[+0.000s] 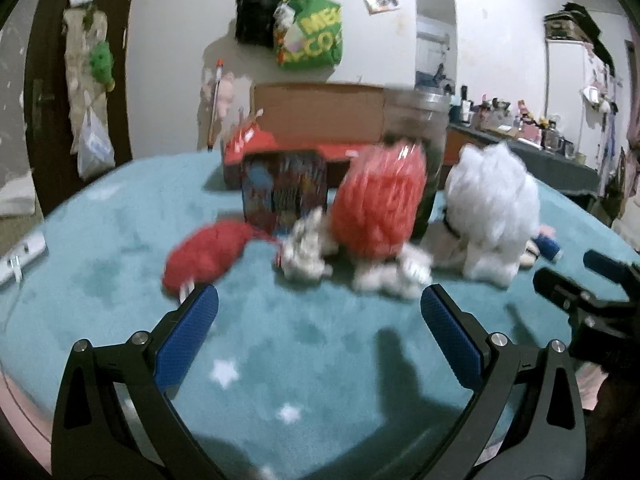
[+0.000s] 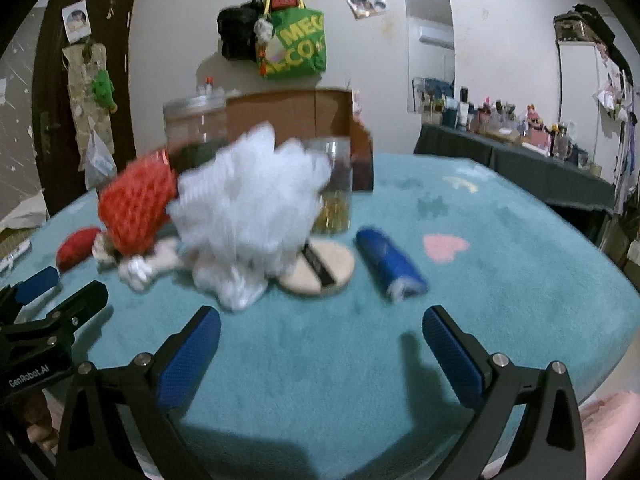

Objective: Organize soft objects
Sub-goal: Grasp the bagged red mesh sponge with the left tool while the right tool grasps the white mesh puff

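Left gripper (image 1: 319, 312) is spread wide with nothing between its blue-padded fingers, hovering over the teal plush blanket (image 1: 280, 360); the right gripper (image 2: 321, 332) is likewise released and empty. Ahead-left of the left tool lies a small red plush lump (image 1: 206, 254), then a small white-grey fuzzy toy (image 1: 304, 248) straight ahead, then a big red mesh bath pouf (image 1: 380, 200) ahead-right of it, apparently touching that toy. From the right tool, a large white mesh bath pouf (image 2: 248, 208) sits ahead-left, a round beige powder puff with a black strap (image 2: 320, 268) is partly tucked under its edge dead ahead, and a dark blue rolled cloth (image 2: 390, 262) lies ahead-right, apart from the rest. Behind the pile: a colourful printed tin (image 1: 284, 188), an open brown cardboard box (image 1: 320, 112) and a clear glass jar with a metal lid (image 2: 196, 124). Risks, as judgement: the soft items are bunched and overlapping, so a pinch on one pouf likely drags a neighbour; mesh compresses and could slip from the pads; a deep reach could knock the jar over; both tools converge on the same pile, so a clash is plausible. Both views are motion-blurred, so exact contacts are uncertain. The surface is a soft pile with star and heart motifs that could snag the fingers. Room: a white wall with a hanging green tote bag (image 2: 298, 46), a dark door at left, a cluttered shelf at right.
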### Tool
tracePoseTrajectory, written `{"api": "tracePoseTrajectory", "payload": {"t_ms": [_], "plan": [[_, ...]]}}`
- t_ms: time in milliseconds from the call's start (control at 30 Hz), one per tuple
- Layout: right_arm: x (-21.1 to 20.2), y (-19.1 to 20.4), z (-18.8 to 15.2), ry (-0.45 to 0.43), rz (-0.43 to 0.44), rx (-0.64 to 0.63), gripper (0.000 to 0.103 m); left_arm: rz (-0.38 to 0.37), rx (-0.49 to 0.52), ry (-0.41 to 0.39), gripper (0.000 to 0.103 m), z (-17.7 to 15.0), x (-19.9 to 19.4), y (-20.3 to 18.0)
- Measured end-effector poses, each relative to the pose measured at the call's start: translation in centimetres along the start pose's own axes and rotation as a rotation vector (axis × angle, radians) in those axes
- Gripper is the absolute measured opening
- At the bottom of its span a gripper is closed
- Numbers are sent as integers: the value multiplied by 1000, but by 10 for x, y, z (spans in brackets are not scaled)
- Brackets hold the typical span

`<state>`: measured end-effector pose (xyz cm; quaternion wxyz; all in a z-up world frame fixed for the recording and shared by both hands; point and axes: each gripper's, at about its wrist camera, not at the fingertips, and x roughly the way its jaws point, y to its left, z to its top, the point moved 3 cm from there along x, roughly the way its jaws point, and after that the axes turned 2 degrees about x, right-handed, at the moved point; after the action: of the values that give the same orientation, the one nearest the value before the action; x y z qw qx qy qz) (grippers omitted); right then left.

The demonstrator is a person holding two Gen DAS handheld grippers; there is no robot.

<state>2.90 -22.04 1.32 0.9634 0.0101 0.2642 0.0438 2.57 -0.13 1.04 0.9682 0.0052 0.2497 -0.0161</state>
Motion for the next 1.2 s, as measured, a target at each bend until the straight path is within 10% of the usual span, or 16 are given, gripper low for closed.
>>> {"api": "tracePoseTrajectory", "payload": {"t_ms": [300, 767, 933, 1200], "plan": [[-4, -8, 48, -59, 78, 8, 103, -67, 72, -52, 103, 45, -5, -8], [53, 0, 80, 129, 343, 23, 102, -175, 163, 60, 96, 87, 50, -21], [61, 3, 76, 184, 423, 33, 71, -192, 200, 123, 49, 79, 65, -29], [45, 13, 74, 151, 456, -21, 38, -220, 195, 156, 44, 72, 65, -32]]}}
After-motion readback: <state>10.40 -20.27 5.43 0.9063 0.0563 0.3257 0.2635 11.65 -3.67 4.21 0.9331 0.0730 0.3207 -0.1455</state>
